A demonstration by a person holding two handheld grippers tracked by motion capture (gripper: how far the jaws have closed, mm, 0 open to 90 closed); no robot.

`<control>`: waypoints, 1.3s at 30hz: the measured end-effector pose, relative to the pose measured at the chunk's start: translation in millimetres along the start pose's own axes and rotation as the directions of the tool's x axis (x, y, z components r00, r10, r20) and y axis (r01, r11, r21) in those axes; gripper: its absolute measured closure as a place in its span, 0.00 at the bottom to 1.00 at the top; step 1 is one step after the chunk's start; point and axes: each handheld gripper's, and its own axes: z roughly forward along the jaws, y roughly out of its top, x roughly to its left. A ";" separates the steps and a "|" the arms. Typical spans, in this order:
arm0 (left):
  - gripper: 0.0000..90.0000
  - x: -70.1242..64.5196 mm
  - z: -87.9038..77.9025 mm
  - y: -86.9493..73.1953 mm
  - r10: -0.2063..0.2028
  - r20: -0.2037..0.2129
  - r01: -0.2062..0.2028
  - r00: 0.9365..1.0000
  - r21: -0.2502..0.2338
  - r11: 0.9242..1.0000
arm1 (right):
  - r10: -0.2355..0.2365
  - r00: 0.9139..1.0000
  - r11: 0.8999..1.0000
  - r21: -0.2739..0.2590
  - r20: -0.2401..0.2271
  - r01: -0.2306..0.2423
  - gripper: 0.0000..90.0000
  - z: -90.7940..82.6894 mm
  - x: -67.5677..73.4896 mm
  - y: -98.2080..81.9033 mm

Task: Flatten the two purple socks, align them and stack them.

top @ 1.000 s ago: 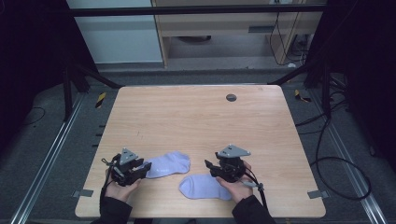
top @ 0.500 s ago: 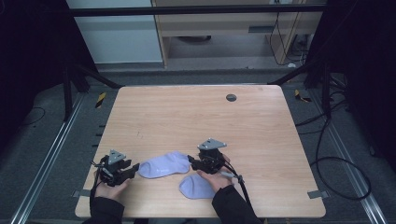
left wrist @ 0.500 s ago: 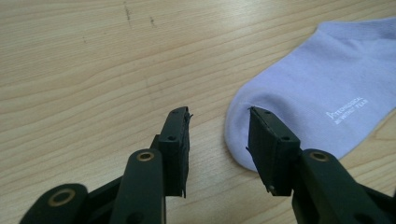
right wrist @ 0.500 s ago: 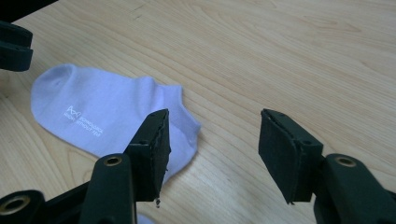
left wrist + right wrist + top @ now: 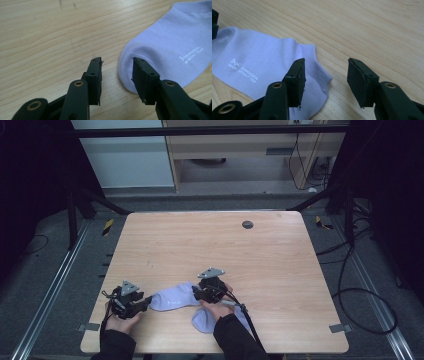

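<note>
A lavender sock lies flat near the table's front edge, between my two grippers. My left gripper is at its toe end and stands open. In the left gripper view the sock reaches the right jaw, and the left gripper has bare wood between its jaws. My right gripper is at the cuff end, open, and its jaws have just been closing. In the right gripper view the sock passes under the left jaw, and its cuff edge lies between the jaws of the right gripper. A second lavender sock lies partly under my right hand.
The wooden table stretches away beyond the socks, with a small dark round disc near its far edge. Black cables lie on the floor to the right. A metal rail runs along the left side.
My right hand has moved left, off the second sock, to the cuff end of the first sock. The left gripper has stayed about where it was, at the toe.
</note>
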 end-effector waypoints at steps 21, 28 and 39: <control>0.96 -8.8 7.7 5.5 -0.007 0.057 0.005 0.998 0.046 0.999 | 0.024 0.999 0.999 0.021 -0.022 -0.024 0.96 -4.4 3.5 0.9; 0.96 -12.1 -8.7 12.2 -0.019 0.093 0.021 0.996 -0.025 0.999 | 0.018 0.997 1.000 -0.022 -0.073 -0.020 0.96 -22.8 4.0 6.7; 0.96 -24.7 -24.7 22.0 -0.001 0.122 0.013 0.992 -0.094 0.996 | -0.006 0.996 0.997 -0.081 -0.085 -0.001 0.96 -57.2 -1.9 15.7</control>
